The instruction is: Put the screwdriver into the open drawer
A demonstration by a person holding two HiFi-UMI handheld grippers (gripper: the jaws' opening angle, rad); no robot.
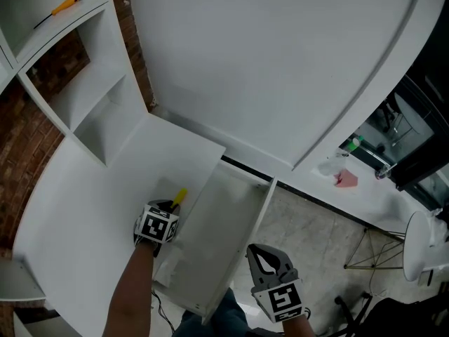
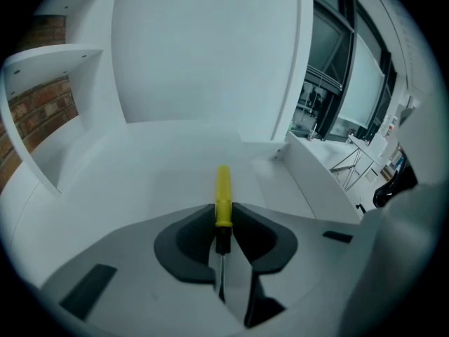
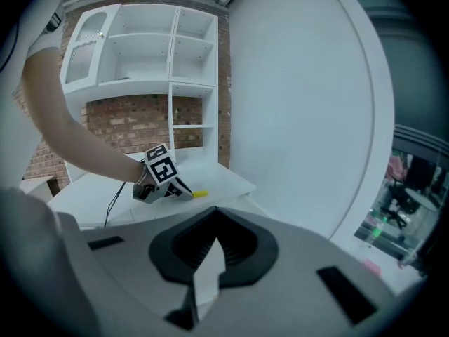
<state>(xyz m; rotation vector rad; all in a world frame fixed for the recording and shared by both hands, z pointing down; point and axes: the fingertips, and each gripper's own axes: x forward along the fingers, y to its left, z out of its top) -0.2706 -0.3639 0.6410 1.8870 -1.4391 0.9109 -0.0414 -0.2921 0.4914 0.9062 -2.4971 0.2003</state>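
Left gripper (image 2: 223, 216) clamps the slim screwdriver (image 2: 222, 188), glossy yellow handle pointing 12 o'clock over smooth white desktop (image 2: 133, 181); right gripper (image 3: 211, 223) looks shut, empty.

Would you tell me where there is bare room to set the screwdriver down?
The open drawer looks bare inside, wall to wall. The desk is also bare left of the left gripper. Crowded only where its fingers meet the screwdriver.

The screwdriver (image 1: 179, 196) lies on the table (image 1: 84, 209), just left of the open drawer (image 1: 217, 237).
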